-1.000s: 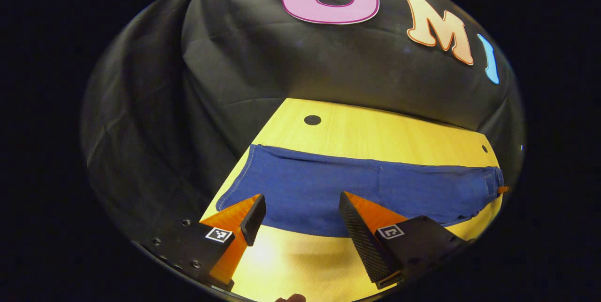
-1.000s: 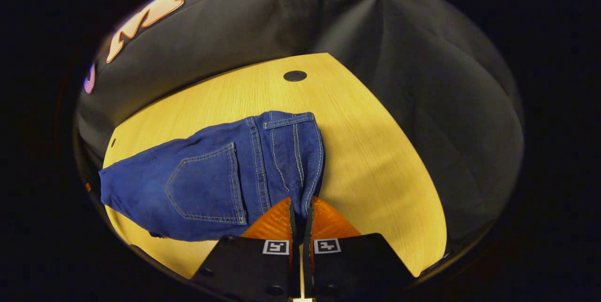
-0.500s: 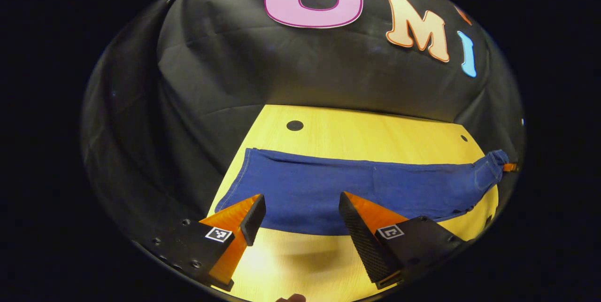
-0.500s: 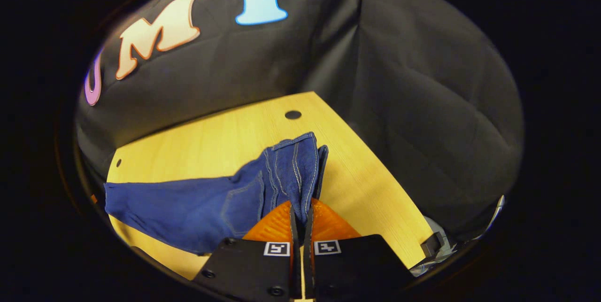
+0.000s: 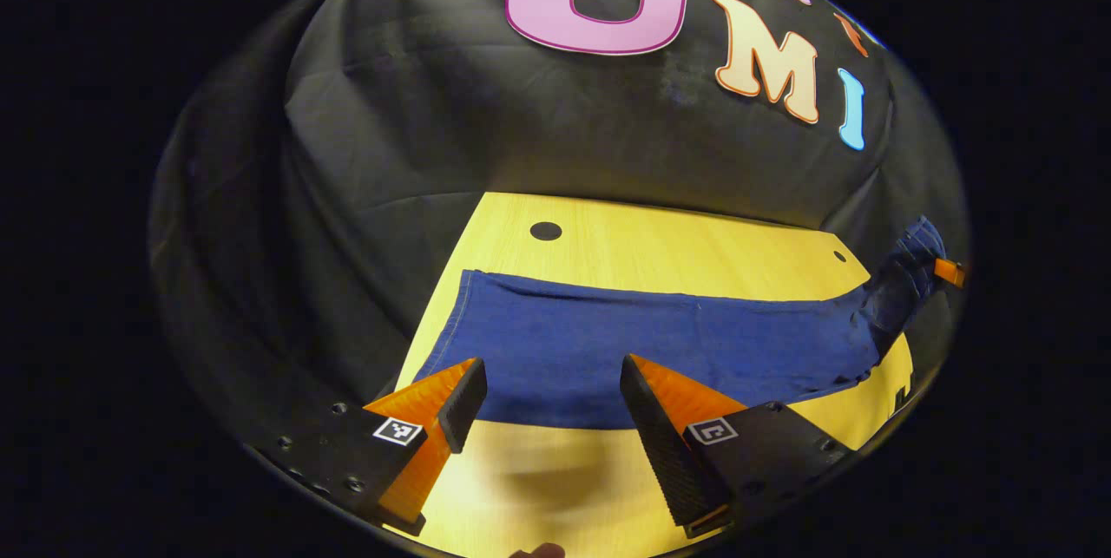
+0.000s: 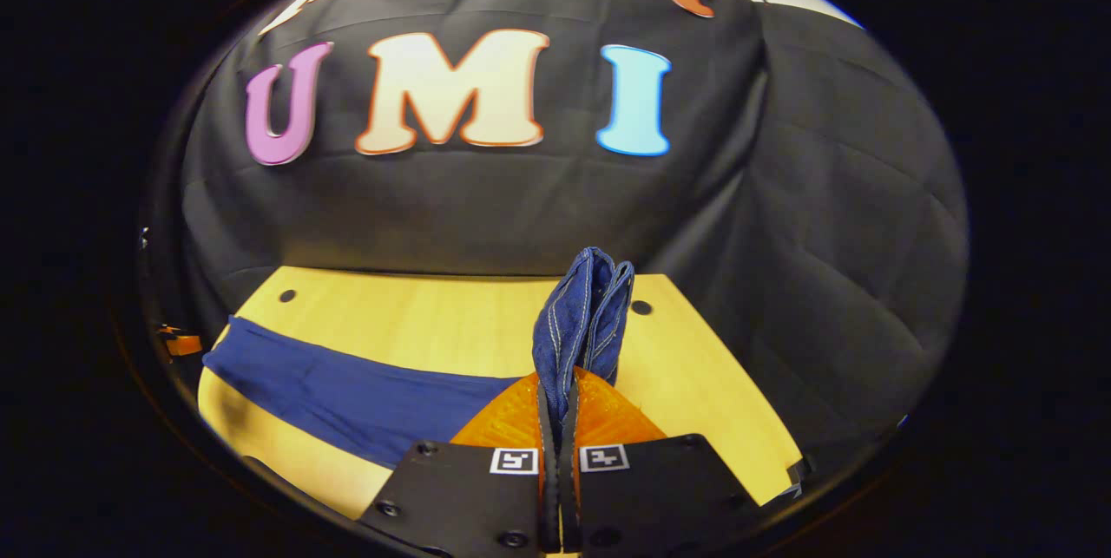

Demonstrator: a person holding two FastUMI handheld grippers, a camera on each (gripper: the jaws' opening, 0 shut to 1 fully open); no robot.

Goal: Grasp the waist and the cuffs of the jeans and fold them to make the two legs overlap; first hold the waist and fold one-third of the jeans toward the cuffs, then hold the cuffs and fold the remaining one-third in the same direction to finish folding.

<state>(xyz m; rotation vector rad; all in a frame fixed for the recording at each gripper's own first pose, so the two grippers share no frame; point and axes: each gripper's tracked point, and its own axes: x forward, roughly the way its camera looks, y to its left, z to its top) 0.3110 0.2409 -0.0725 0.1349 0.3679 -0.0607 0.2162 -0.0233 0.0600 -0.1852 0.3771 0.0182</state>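
Lifted higher than a moment ago, the jeans' waist (image 6: 580, 306) stands upright at frame centre, clamped in the right gripper's (image 6: 560, 406) jaws for folding, while the left gripper (image 5: 548, 393) hovers, jaws apart, over the legs (image 5: 608, 345) lying flat on the surface (image 5: 677, 241).

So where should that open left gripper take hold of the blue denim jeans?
Probably the cuff end of the blue denim jeans, coming in low from the table's near edge. It lies flat just ahead of the open left gripper, while the right gripper holds the waist raised.
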